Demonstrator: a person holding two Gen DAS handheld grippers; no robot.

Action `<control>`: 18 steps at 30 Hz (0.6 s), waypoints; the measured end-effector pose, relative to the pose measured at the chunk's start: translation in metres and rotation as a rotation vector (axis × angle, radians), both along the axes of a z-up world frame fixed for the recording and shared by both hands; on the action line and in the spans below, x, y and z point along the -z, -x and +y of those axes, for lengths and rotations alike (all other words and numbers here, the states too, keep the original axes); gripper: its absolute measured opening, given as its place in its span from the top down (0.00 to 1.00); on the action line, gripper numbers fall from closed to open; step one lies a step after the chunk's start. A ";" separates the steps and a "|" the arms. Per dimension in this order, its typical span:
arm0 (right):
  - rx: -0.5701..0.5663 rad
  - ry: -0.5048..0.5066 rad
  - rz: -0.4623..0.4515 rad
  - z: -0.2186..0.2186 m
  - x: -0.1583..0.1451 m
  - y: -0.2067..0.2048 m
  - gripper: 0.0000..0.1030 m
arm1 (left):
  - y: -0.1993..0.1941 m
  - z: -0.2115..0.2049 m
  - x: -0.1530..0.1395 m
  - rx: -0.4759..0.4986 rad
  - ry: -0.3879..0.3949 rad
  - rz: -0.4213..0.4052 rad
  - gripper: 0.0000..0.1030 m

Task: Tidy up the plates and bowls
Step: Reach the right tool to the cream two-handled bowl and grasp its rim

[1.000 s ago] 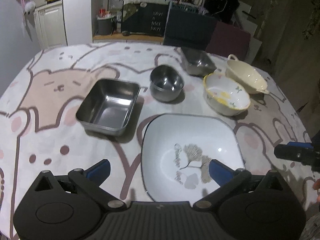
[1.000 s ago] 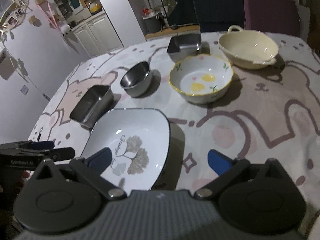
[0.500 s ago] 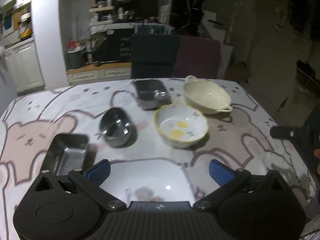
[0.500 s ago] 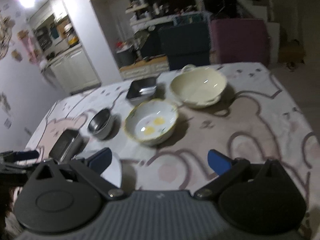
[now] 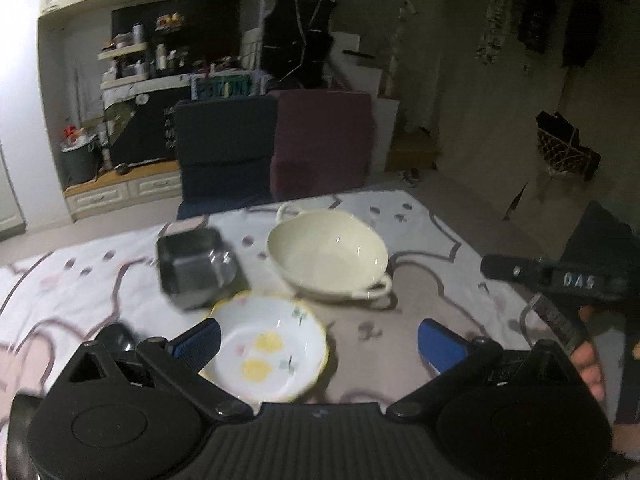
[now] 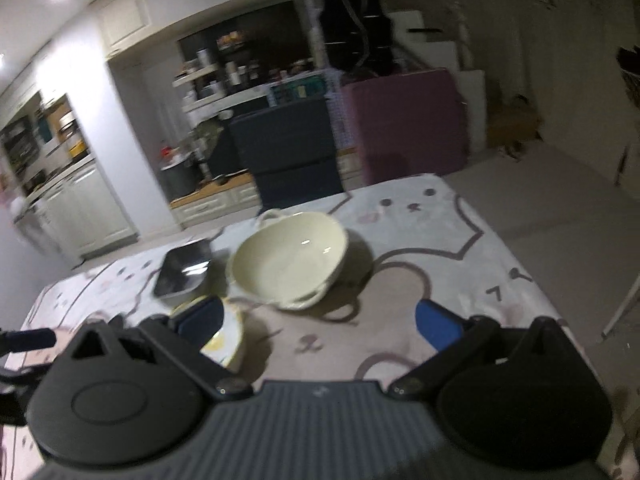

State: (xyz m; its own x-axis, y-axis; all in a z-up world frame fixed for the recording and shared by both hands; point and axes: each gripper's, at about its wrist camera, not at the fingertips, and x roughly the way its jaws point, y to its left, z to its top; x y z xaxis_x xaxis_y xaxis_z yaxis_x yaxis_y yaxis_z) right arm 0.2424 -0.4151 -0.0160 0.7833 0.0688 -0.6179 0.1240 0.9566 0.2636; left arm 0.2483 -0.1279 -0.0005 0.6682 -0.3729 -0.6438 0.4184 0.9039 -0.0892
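My left gripper [image 5: 318, 342] is open and held above a white bowl with yellow flowers [image 5: 266, 354]. Beyond it stand a cream two-handled bowl [image 5: 326, 254] and a square steel tin [image 5: 194, 266]; a round steel bowl [image 5: 116, 338] peeks out at the left, mostly hidden by the gripper. My right gripper [image 6: 318, 324] is open too, with nothing between its fingers. Ahead of it sit the cream bowl [image 6: 288, 258], the steel tin [image 6: 184, 272] and, behind its left finger, the flowered bowl [image 6: 226, 338]. The large square plate is out of view.
The table wears a pink-and-white cartoon cloth [image 5: 420, 236]. A dark chair [image 5: 226, 156] and a maroon chair [image 5: 322, 144] stand at its far edge. A hand holds the other gripper [image 5: 556, 280] at the right of the left wrist view.
Both grippers have tilted up and moved toward the far side of the table. The square plate and the near steel tin have dropped out of view. Both stay open.
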 end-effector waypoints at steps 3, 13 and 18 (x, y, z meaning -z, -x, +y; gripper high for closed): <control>0.043 -0.005 -0.013 -0.011 0.014 -0.019 0.00 | -0.030 -0.013 0.008 0.004 0.004 -0.003 0.00; 0.061 0.101 -0.020 -0.034 0.050 -0.091 0.00 | -0.122 -0.031 0.058 -0.135 0.138 0.061 0.04; 0.023 -0.002 0.019 -0.047 0.070 -0.134 0.06 | -0.154 -0.033 0.091 -0.221 0.250 0.180 0.30</control>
